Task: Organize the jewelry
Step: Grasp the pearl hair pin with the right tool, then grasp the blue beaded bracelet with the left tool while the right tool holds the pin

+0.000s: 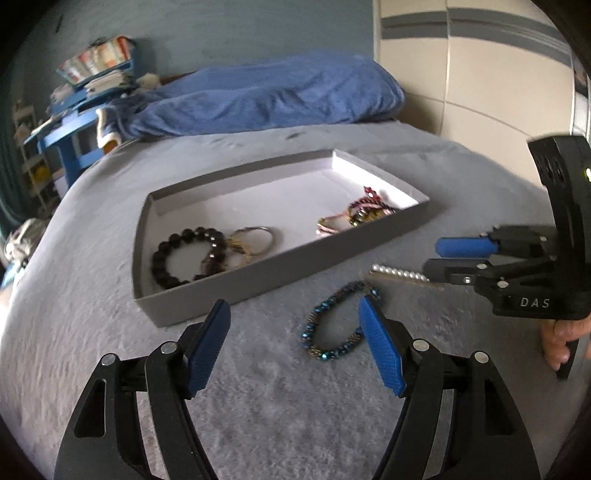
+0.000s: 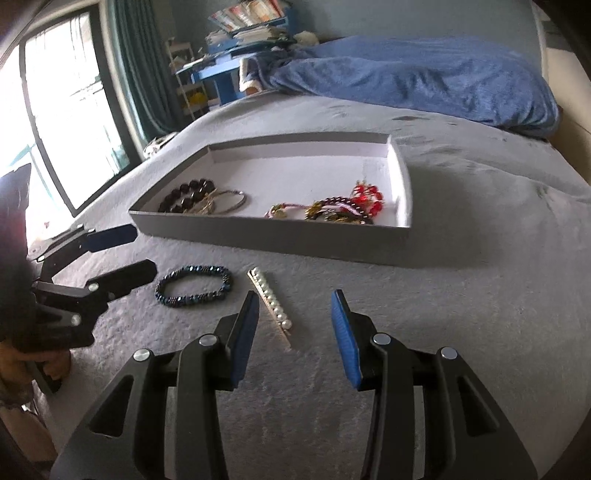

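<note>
A grey tray (image 1: 258, 280) lies on the grey bedspread. It holds a black bead bracelet (image 1: 166, 266), metal bangles (image 1: 255, 240) and a heap of red and pink bracelets (image 1: 365, 206). In front of it a blue beaded bracelet (image 1: 306, 328) lies on the cover. My left gripper (image 1: 293, 304) stands open just above it, and its right finger covers the bracelet's right side. A pearl hair clip (image 2: 271, 302) lies beside the bracelet (image 2: 192, 299). My right gripper (image 2: 294, 294) hovers open over the clip, whose near end lies by the left finger.
A crumpled blue blanket (image 1: 277, 92) lies at the head of the bed behind the tray. A blue desk with stacked books (image 2: 236, 29) and a bright window (image 2: 62, 110) stand to the left. A pale wardrobe (image 1: 480, 74) is on the right.
</note>
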A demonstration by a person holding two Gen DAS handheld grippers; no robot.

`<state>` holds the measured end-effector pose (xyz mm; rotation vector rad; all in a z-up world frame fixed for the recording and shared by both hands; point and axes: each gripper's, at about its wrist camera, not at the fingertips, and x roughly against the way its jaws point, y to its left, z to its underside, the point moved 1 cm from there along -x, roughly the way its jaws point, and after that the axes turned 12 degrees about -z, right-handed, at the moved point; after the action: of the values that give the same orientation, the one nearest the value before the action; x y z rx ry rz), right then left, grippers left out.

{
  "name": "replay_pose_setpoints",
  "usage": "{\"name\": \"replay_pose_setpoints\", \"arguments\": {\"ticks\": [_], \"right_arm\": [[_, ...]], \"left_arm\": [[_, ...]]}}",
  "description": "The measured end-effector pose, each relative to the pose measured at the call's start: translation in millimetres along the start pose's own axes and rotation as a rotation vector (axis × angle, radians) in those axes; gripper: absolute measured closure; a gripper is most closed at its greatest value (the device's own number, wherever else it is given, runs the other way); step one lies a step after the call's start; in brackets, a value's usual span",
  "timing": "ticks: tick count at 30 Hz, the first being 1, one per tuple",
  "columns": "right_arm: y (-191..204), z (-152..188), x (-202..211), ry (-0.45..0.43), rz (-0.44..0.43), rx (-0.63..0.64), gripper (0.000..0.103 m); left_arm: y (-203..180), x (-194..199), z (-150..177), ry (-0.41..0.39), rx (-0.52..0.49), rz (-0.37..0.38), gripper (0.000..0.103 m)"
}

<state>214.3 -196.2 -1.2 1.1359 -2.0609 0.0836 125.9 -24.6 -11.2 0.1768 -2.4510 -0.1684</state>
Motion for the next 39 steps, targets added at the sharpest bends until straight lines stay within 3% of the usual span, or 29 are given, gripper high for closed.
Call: {"name": "replay_pose_setpoints", "arguments": {"ticks": [7,10,12,20,24,32,34,39], "right_arm": [[15,-3,-28,0.108,0.026,0.086,0.063],[19,-2,-31,0.122,0.02,0.107,0.078],[19,-1,-28,0.115,0.003,0.108,0.095],[7,14,4,0.073,0.004,0.05,0.095],[-3,32,18,0.077,0.018,0.017,0.095],[-1,41,15,0.075,0.052,0.034,0.095],[-2,41,15,0.073,0.045,0.026,0.095],[-3,41,15,0.071,0.045,0.026,0.095]], "left_arm": [[-3,-6,3,0.019,-0.002,-0.034,0.03],[-6,-6,4,0.021,-0.018,-0.048,0.03],[-8,-6,4,0.021,-0.028,-0.056,0.03],[-8,-6,5,0.022,-0.032,-0.053,0.03],[-19,-4,6,0.013,-0.088,-0.04,0.031],[-54,-5,7,0.012,-0.262,0.066,0.056],[-58,-12,7,0.044,-0.275,0.074,0.063],[-59,-20,8,0.075,-0.279,0.085,0.068]]}}
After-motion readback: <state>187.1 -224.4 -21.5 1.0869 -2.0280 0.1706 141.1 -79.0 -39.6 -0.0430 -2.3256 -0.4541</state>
